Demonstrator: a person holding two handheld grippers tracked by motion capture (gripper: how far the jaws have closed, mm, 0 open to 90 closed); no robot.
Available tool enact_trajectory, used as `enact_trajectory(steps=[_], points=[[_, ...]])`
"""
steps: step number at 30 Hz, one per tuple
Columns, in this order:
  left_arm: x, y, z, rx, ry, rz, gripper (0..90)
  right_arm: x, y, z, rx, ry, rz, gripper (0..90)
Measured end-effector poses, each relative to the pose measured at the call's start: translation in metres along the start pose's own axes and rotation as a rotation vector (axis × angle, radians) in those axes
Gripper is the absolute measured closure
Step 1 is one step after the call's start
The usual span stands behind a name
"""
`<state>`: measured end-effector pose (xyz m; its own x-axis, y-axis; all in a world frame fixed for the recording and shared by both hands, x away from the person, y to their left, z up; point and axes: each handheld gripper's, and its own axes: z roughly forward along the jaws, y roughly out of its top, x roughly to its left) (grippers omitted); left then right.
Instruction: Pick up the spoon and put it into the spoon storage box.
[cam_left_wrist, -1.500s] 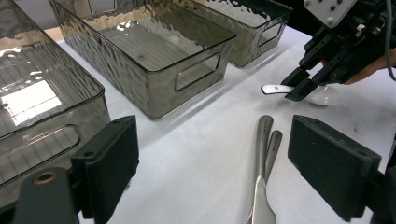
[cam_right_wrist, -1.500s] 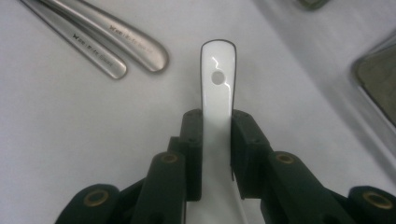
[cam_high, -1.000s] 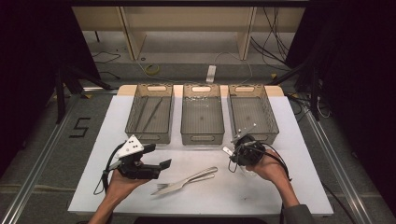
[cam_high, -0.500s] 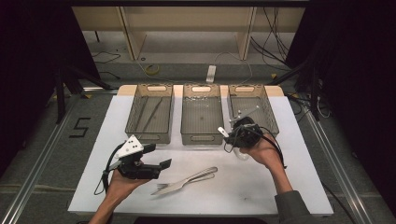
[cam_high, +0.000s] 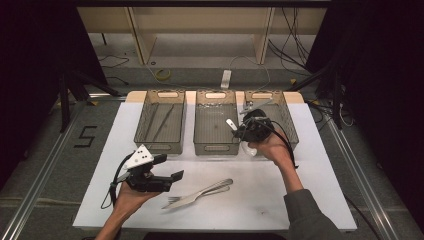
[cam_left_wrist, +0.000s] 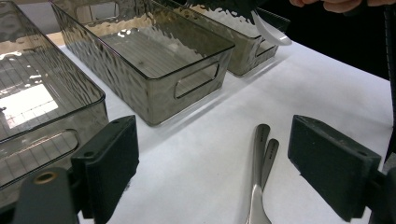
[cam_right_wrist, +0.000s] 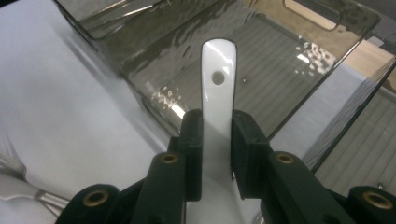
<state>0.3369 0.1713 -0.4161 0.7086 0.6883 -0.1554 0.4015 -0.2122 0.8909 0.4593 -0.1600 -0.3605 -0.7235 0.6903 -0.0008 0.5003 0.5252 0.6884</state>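
The right gripper has its jaws clamped on the white spoon, held above the near end of the middle bin. In front of that bin, the left gripper hovers wide open beside the metal forks on the bench.

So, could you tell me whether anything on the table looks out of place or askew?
Nothing is spilled or damaged. The three bins stand squarely in a row. Two metal utensils lie loose and overlapping on the white table, unsorted. The right tool grips a white spoon.
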Motion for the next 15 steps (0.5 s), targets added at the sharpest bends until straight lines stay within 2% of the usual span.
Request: enact_trajectory(steps=[8, 15], points=[[0.000, 0.000, 0.000, -0.002, -0.001, -0.002, 15.9, -0.006, 0.017, 0.008, -0.020, -0.014, 0.021, 76.4], [0.000, 0.000, 0.000, -0.002, -0.005, -0.004, 15.8, -0.007, 0.030, 0.015, -0.022, -0.033, 0.014, 76.5]])
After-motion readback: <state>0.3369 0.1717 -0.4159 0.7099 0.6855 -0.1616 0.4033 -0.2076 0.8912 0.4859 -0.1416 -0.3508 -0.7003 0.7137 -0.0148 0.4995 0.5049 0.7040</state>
